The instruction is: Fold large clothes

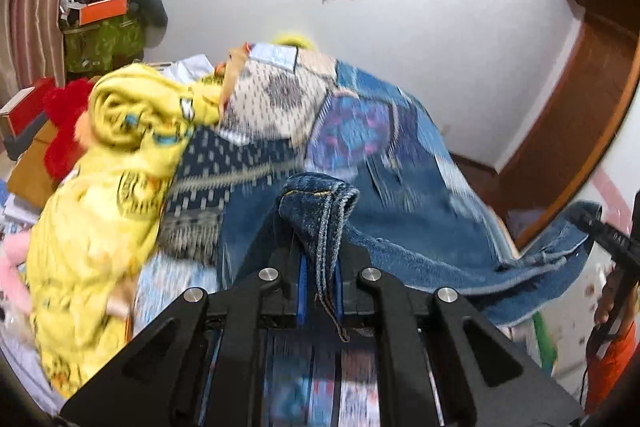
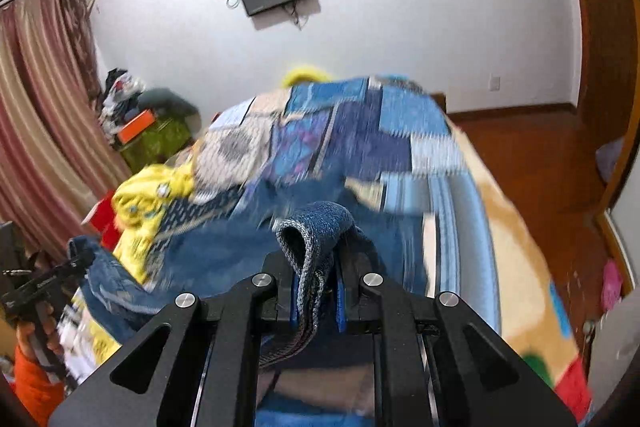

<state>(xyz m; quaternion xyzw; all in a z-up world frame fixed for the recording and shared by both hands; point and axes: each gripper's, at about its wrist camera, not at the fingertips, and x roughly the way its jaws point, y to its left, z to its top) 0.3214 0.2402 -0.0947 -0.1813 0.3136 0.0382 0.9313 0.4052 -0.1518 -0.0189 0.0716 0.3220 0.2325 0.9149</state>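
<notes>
Left wrist: motion blur smears the patchwork bedspread (image 1: 360,131) behind pinched jeans (image 1: 324,211).

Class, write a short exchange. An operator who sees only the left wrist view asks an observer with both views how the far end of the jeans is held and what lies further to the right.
Operator: Is the far end of the jeans firmly clamped?
Observer: Yes. The right gripper is shut on a denim fold, pinched between its blue pads.
Operator: What lies to the right of that gripper?
Observer: A beige blanket with red and green patches near its lower corner.
</notes>
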